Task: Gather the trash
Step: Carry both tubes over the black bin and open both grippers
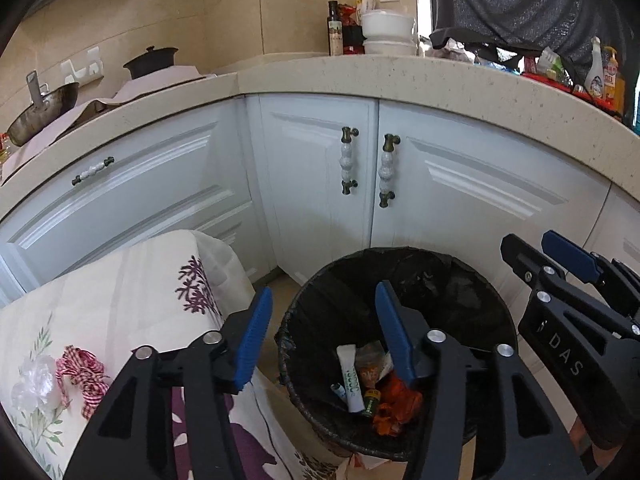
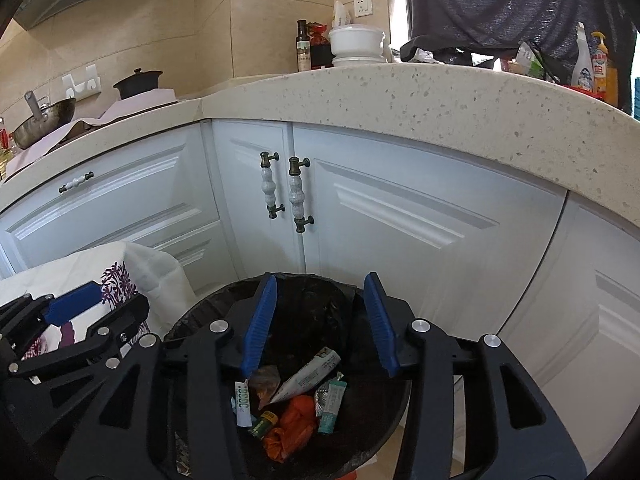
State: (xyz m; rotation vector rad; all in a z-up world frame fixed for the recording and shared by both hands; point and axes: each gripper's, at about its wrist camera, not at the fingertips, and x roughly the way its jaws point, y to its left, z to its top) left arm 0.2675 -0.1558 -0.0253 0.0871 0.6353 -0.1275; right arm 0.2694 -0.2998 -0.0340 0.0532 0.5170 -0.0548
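Nearest, right tongs (image 2: 320,320) spread wide and empty, hovering over the black-lined trash bin (image 2: 192,320). Left tongs (image 1: 320,332) likewise parted, gripping nothing, between bin and floral-clothed table (image 1: 100,280). Inside the bin: white tube (image 2: 308,374), orange wrapper (image 2: 292,424), small packets. On the table: red checked ribbon (image 1: 82,372), clear plastic scrap (image 1: 34,384). Beyond, white cabinet doors (image 1: 320,184).

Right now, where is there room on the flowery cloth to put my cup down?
The flowered cloth is bare from its far edge by the white drawers to the purple sprig. Nearer, the checked ribbon and crumpled clear plastic crowd it.
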